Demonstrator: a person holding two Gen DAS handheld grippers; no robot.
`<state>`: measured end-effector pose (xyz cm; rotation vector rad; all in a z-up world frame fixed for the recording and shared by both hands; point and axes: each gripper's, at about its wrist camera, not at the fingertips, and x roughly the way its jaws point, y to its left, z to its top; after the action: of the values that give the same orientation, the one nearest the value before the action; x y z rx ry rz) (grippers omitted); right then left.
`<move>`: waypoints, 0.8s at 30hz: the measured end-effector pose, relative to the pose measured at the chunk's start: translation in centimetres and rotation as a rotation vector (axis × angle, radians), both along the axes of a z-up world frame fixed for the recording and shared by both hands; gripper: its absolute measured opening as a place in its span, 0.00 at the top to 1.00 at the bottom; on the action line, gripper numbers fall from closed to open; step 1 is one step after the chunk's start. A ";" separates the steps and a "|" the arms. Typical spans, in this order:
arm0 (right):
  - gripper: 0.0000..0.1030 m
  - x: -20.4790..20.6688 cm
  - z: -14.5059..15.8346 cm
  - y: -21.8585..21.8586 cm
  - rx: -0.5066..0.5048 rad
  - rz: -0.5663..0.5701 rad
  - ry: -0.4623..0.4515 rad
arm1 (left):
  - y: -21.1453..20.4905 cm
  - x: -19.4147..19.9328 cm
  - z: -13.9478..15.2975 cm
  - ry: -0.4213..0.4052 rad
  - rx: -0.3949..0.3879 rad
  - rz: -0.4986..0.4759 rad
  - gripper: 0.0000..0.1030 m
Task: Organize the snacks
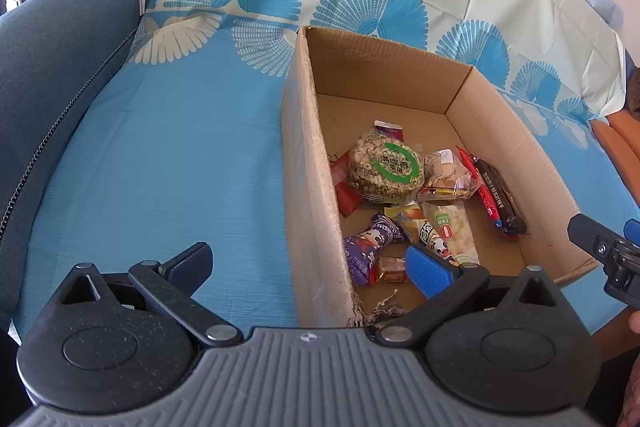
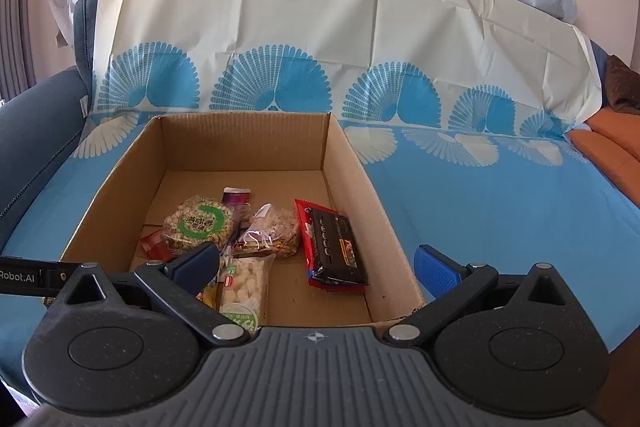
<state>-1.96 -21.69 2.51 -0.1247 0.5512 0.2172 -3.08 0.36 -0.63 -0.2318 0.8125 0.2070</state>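
An open cardboard box (image 1: 308,163) (image 2: 360,163) sits on a blue patterned cloth and holds several wrapped snacks. Among them are a round rice cake with a green label (image 1: 386,169) (image 2: 198,223), a black and red bar (image 1: 500,193) (image 2: 336,247), a white puffed-snack bag (image 1: 450,231) (image 2: 244,287), and a purple candy (image 1: 370,245). My left gripper (image 1: 308,265) is open and empty, straddling the box's near left wall. My right gripper (image 2: 316,263) is open and empty over the box's near edge; it also shows at the right edge of the left wrist view (image 1: 600,243).
The blue cloth (image 1: 168,179) (image 2: 500,195) covers a sofa seat and its backrest. A dark blue armrest (image 1: 48,75) rises at the left. An orange cushion (image 2: 604,143) lies at the far right. The box's near corner is frayed (image 1: 376,309).
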 end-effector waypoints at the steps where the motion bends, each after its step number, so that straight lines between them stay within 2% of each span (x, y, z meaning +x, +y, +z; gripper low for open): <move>1: 0.01 0.0 0.0 0.1 -0.002 0.002 0.000 | -0.1 0.0 0.0 -0.003 -0.003 -0.002 0.00; 24: 0.01 -0.4 0.1 0.5 -0.023 0.020 -0.020 | -1.9 -0.3 0.6 -0.044 0.045 -0.068 0.00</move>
<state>-2.32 -21.17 2.66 -0.1550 0.5328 0.2289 -3.34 -1.55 -0.06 -0.1653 0.7699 0.1553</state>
